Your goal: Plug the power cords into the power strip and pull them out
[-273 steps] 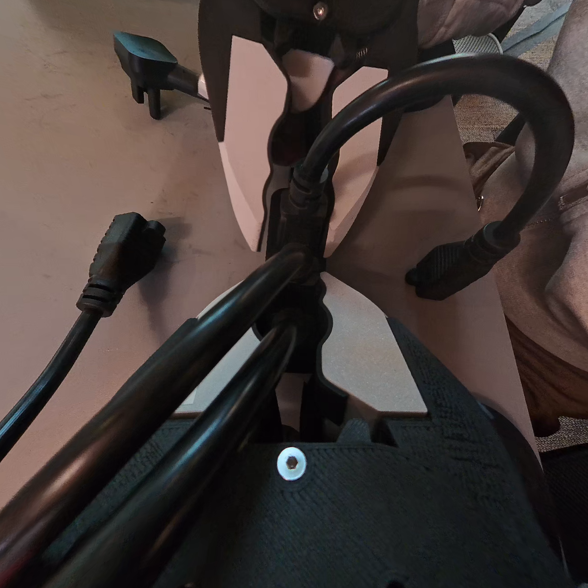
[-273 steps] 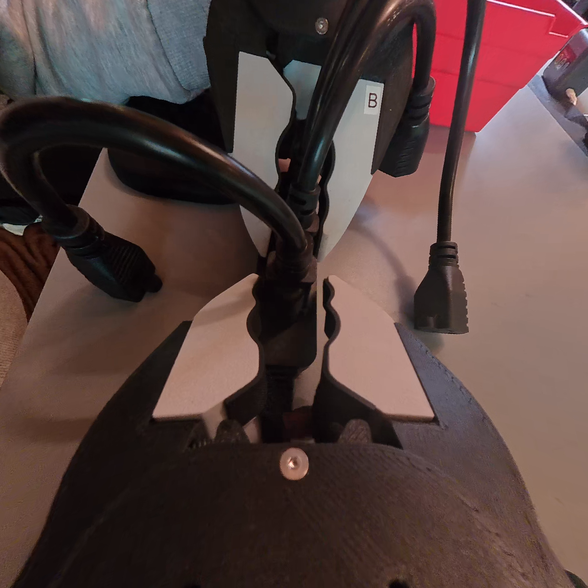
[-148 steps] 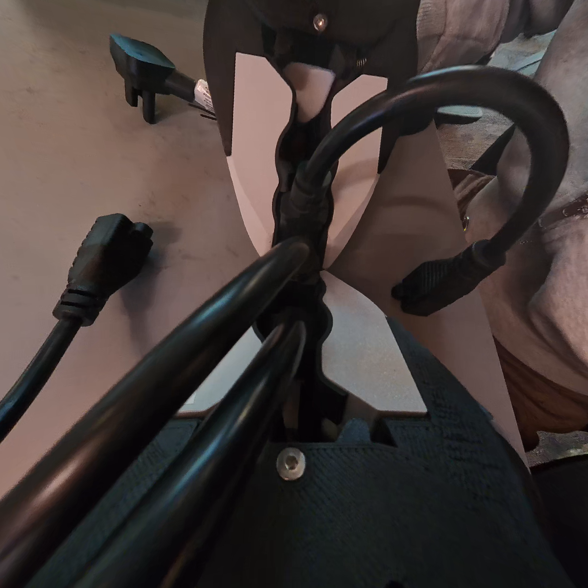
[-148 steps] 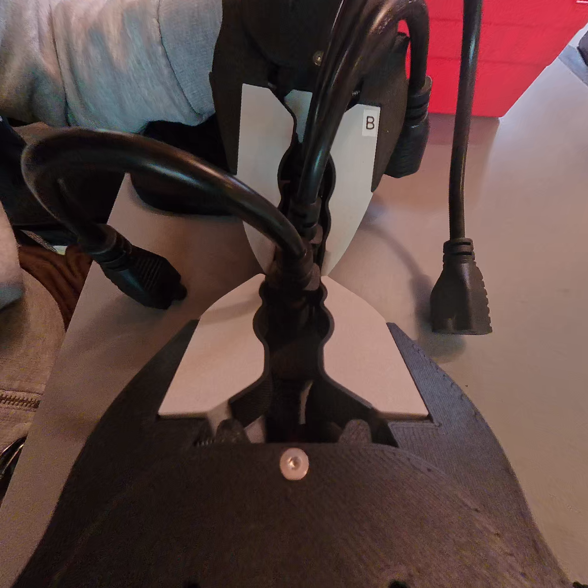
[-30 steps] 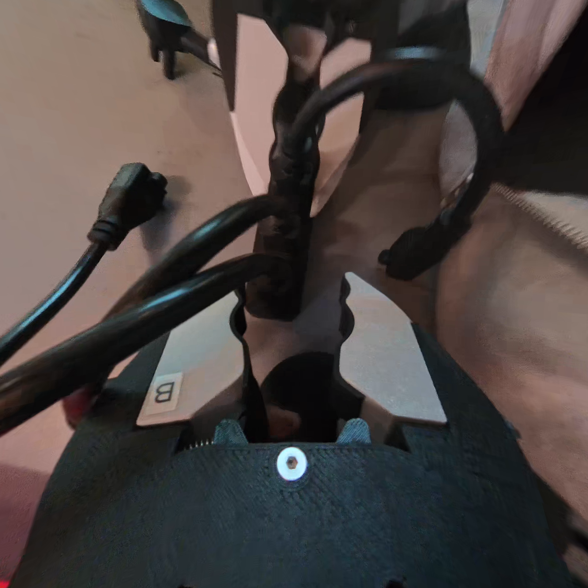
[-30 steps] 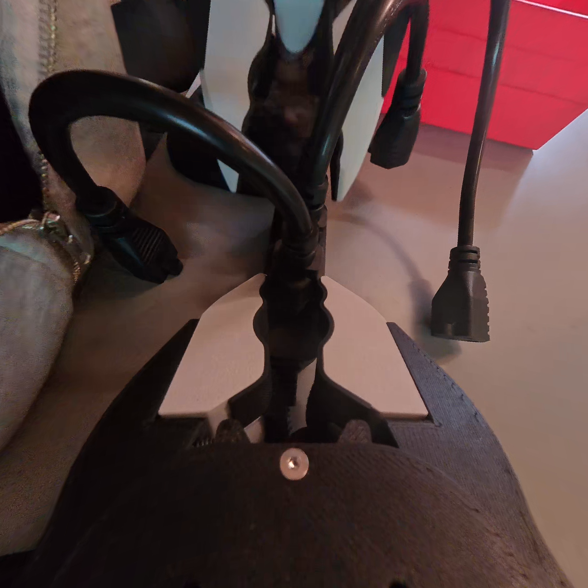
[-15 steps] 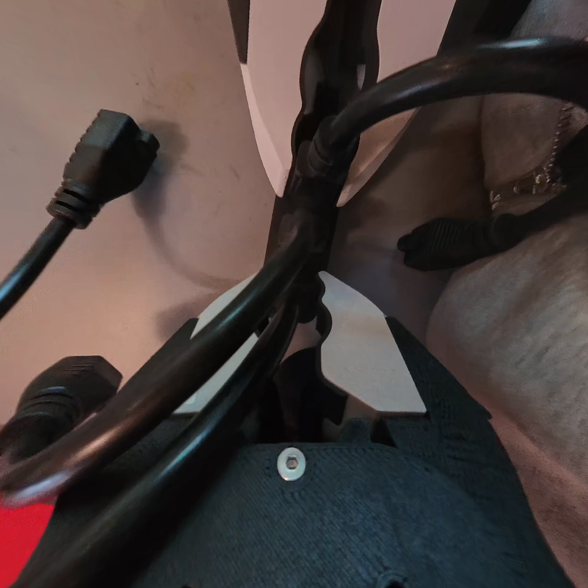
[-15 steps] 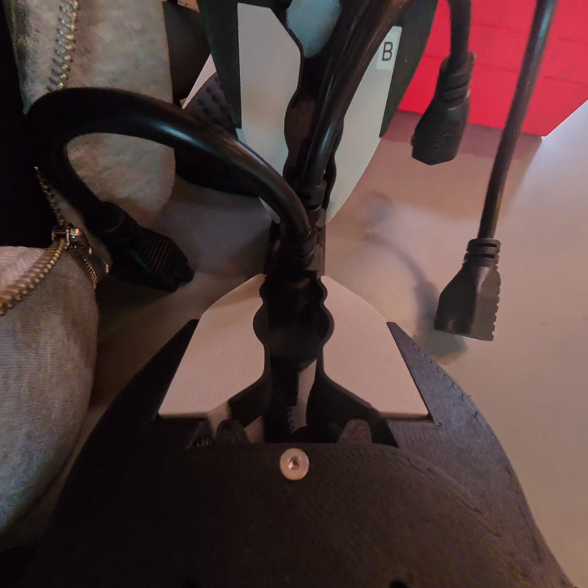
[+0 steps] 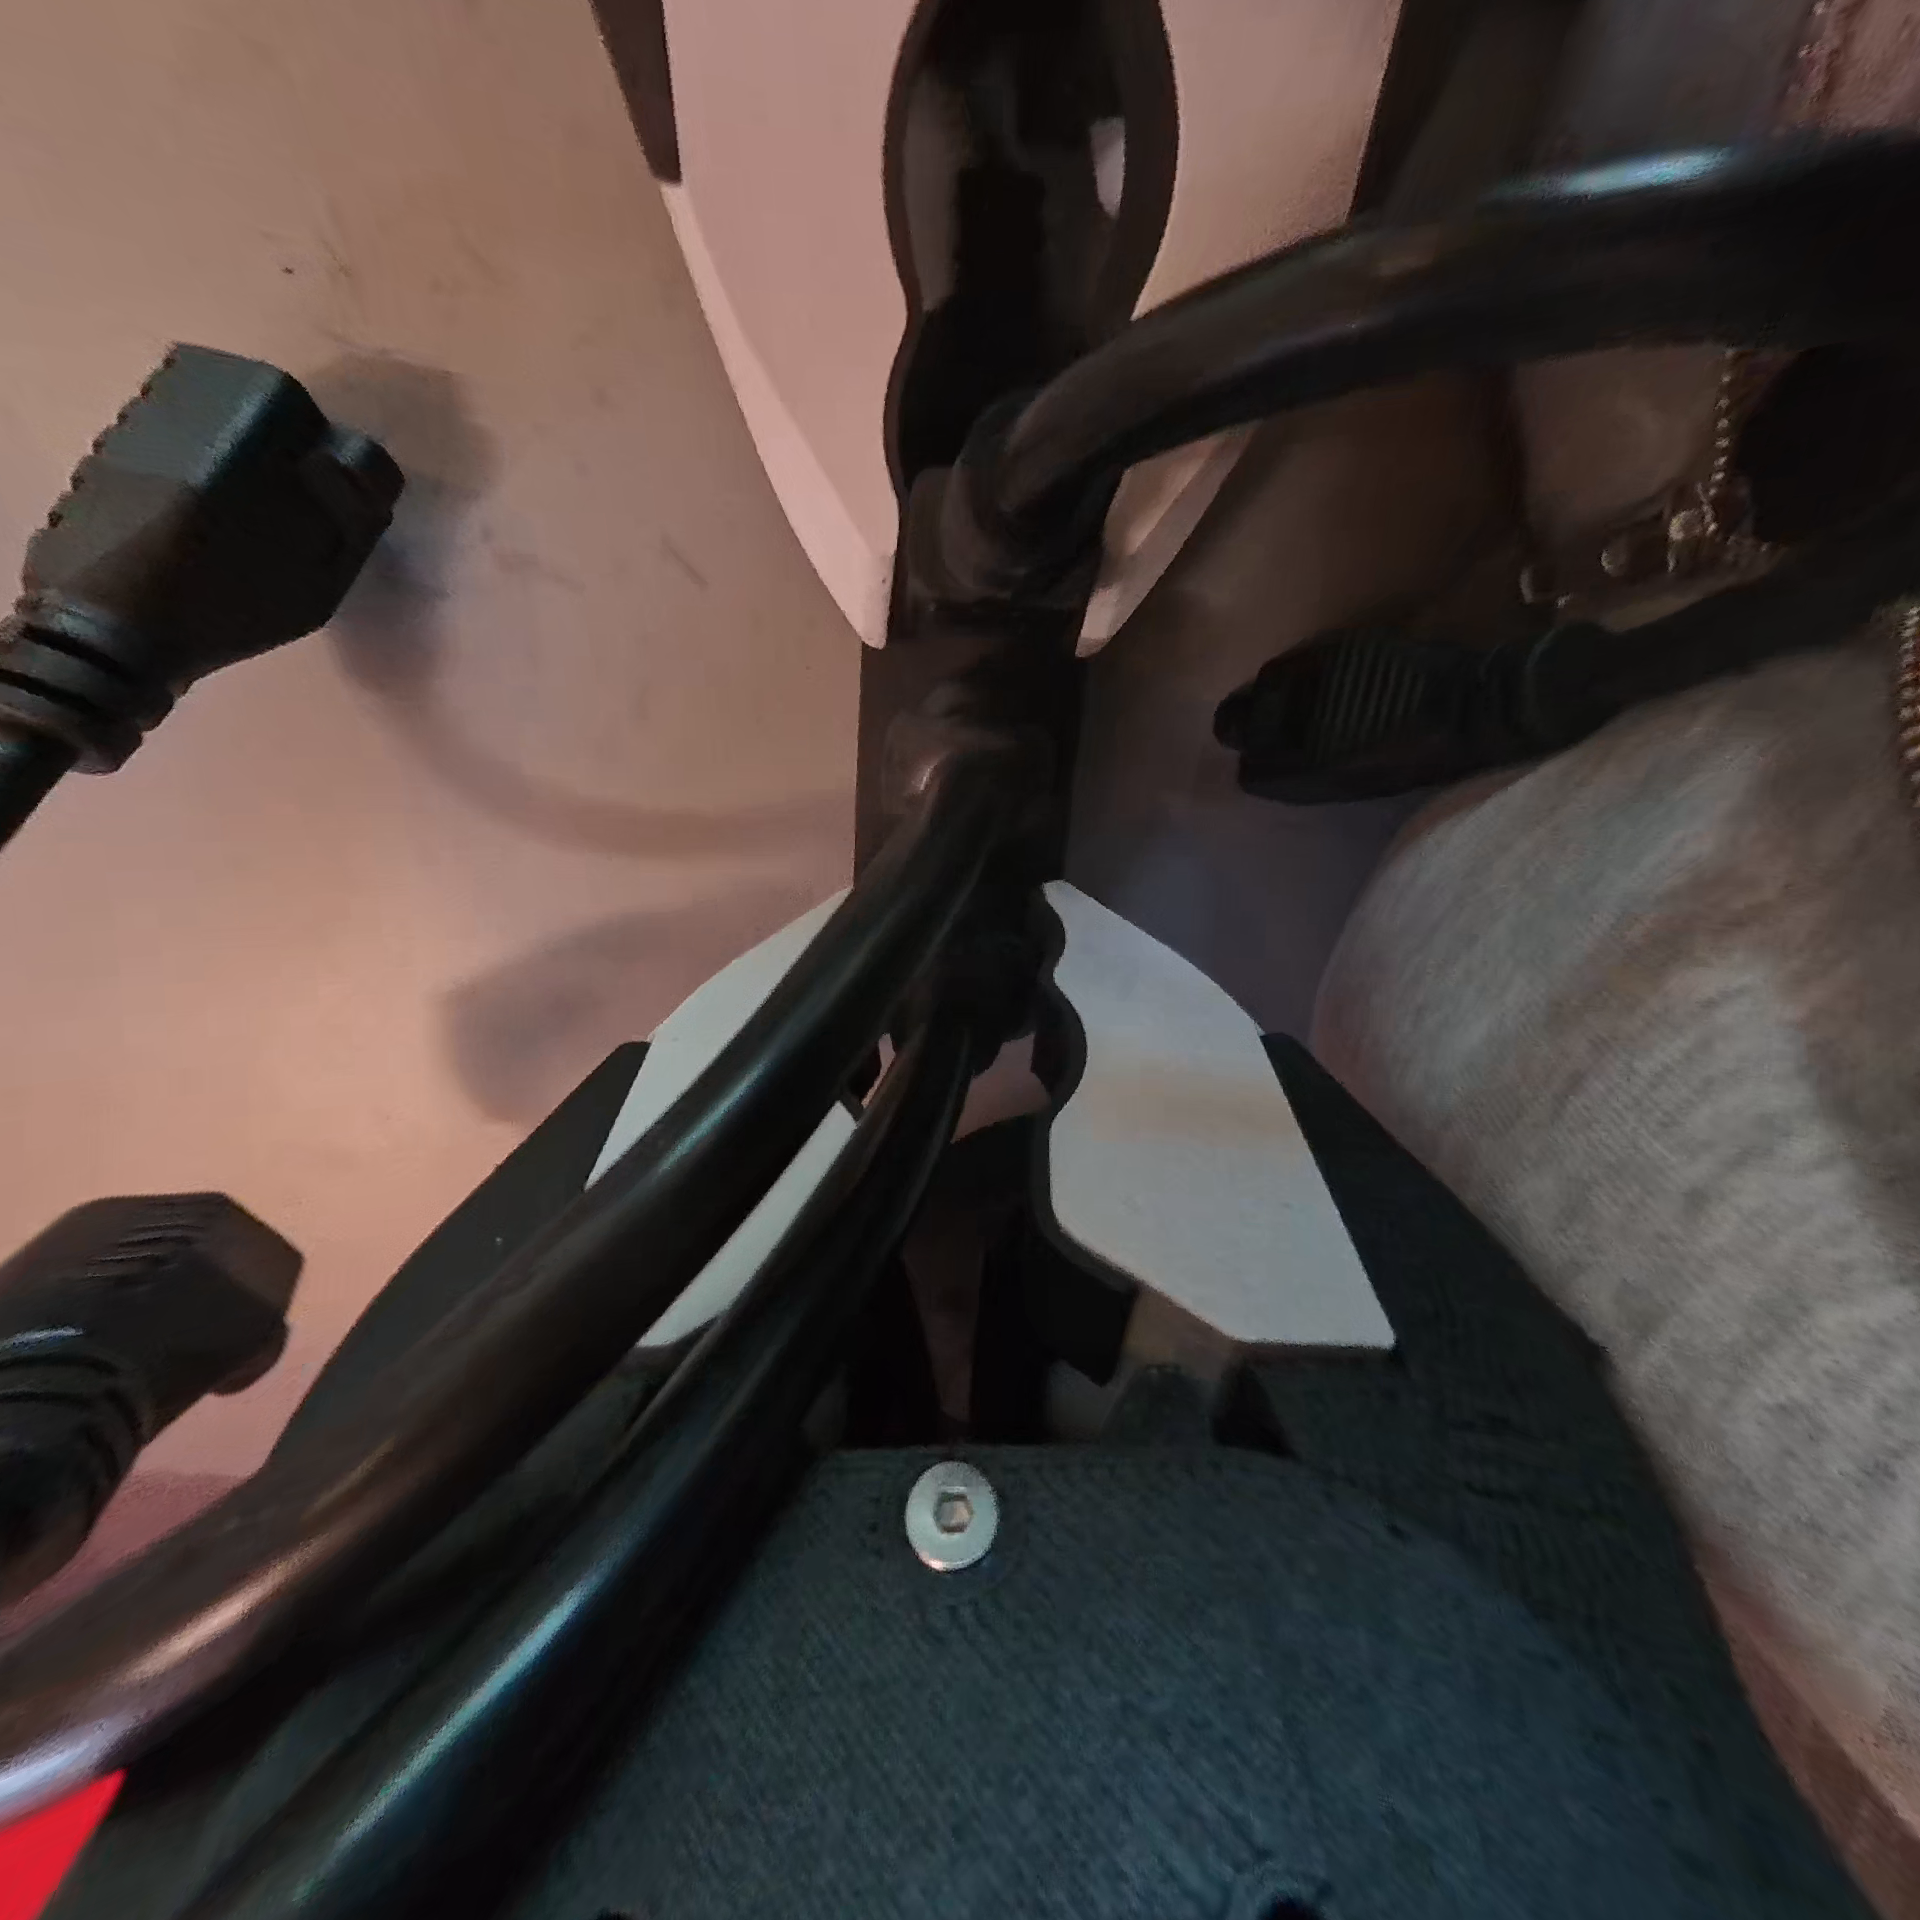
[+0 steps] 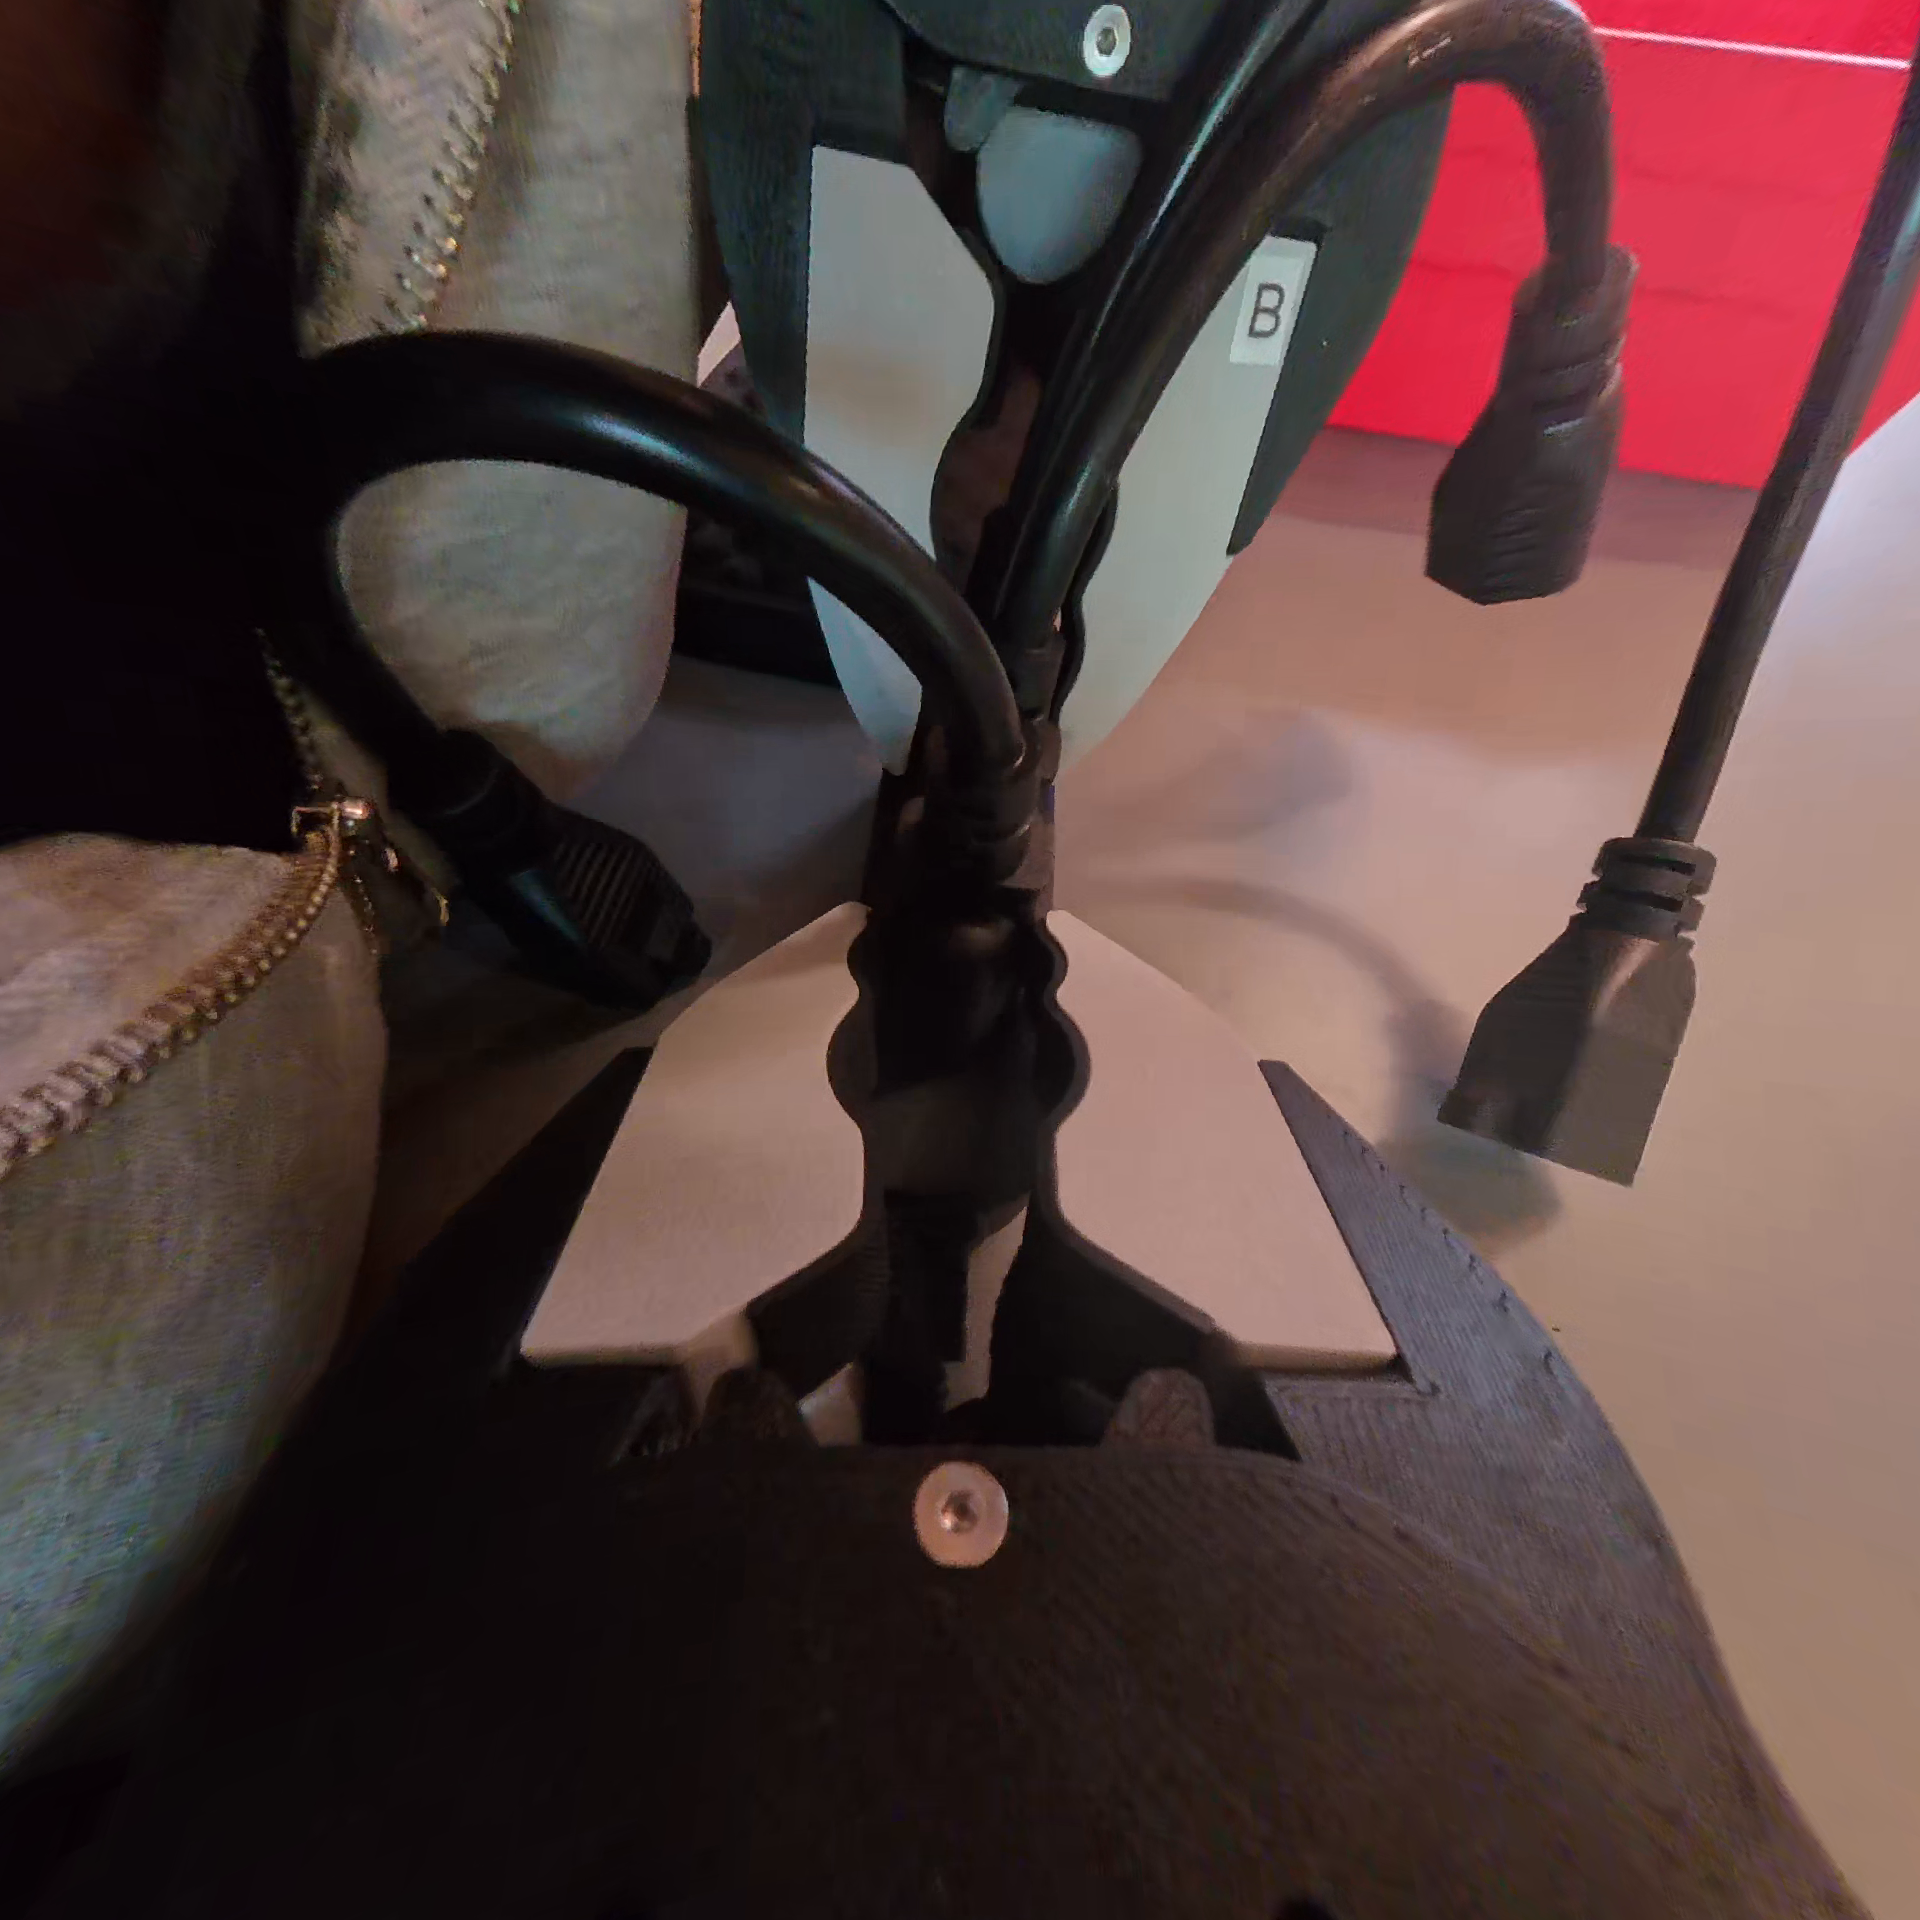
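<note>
Holding both grippers nose to nose above the bench, we have the right gripper (image 10: 961,935) clamped tight on a black plug (image 10: 961,997) and the left gripper (image 9: 997,935) closed on its mating cord end (image 9: 977,727). We judge this the joining or parting step; next, a straight push or pull along the plug's axis.

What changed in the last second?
The left claw, open and backed off a second ago, has closed again on the joined plugs. The right claw stayed clamped on their other end, and the loose socket end is still alongside.
</note>
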A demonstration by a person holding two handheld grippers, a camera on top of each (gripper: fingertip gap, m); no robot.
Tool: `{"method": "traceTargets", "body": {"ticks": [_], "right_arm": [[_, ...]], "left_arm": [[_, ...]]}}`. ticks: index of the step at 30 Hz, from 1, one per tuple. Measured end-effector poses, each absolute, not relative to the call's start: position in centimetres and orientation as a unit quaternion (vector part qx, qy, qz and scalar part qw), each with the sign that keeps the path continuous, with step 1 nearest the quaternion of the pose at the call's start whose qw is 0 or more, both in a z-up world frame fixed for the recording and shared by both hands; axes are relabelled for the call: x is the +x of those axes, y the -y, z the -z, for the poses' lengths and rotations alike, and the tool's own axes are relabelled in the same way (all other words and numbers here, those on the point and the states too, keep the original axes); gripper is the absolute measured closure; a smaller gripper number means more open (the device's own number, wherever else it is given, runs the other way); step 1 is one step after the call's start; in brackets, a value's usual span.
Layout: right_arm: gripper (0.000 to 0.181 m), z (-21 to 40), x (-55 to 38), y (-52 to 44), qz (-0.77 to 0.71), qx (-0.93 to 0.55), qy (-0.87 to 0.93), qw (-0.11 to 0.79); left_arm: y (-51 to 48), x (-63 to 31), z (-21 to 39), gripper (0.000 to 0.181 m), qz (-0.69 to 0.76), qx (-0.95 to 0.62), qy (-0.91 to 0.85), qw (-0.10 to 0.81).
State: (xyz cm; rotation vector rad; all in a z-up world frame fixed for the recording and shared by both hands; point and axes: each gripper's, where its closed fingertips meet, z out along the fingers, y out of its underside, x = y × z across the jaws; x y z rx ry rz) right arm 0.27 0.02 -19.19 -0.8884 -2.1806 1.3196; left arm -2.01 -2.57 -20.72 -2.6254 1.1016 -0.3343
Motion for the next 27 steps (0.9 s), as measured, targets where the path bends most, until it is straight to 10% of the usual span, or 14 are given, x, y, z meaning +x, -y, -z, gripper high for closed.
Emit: {"method": "traceTargets", "body": {"ticks": [27], "right_arm": [[0.153, 19.6, 2.8, -1.0, -0.448, -0.318, 0.807, 0.219]], "left_arm": [[2.2, -0.1, 20.7, 0.154, 0.134, -0.881, -0.432, 0.142]]}}
